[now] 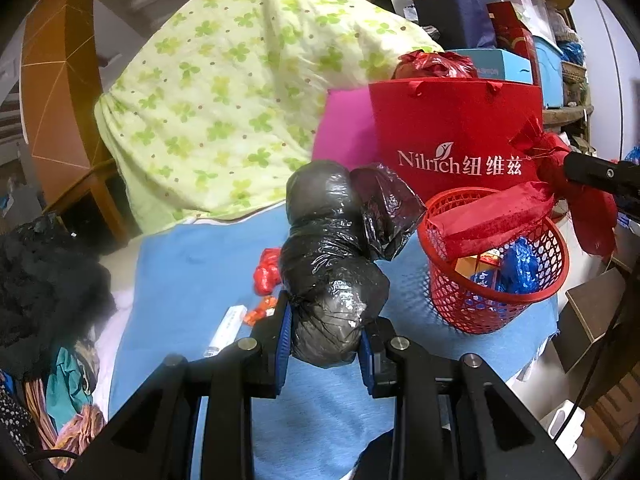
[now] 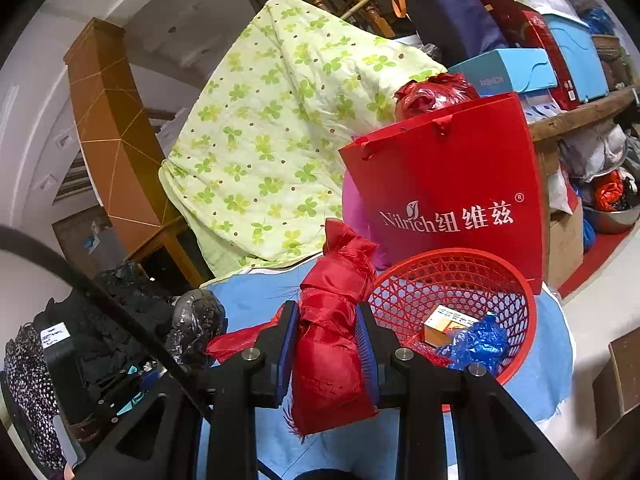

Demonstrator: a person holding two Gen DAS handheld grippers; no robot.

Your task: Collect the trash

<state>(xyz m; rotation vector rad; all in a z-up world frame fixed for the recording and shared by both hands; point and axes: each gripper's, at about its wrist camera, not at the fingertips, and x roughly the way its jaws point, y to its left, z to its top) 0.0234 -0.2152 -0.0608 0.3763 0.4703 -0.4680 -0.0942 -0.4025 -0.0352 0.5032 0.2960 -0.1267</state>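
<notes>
My left gripper [image 1: 325, 332] is shut on a lumpy black plastic bag [image 1: 332, 256] and holds it above the blue cloth [image 1: 192, 264], left of the red mesh basket [image 1: 496, 292]. My right gripper [image 2: 327, 344] is shut on a red fabric bundle [image 2: 334, 320], held just left of the basket's rim [image 2: 452, 256]. In the left wrist view the red fabric [image 1: 492, 220] drapes over the basket's rim. The basket holds a small orange box [image 2: 444, 324] and a blue wrapper [image 2: 480, 344]. Red wrappers [image 1: 266, 274] and a white tube [image 1: 226, 330] lie on the cloth.
A red Nilrich paper bag [image 1: 456, 140] stands behind the basket, with a pink cushion [image 1: 346, 128] beside it. A green-flowered quilt [image 1: 232, 92] is piled at the back. Dark clothes [image 1: 44, 276] lie at the left. Boxes and shelves crowd the right.
</notes>
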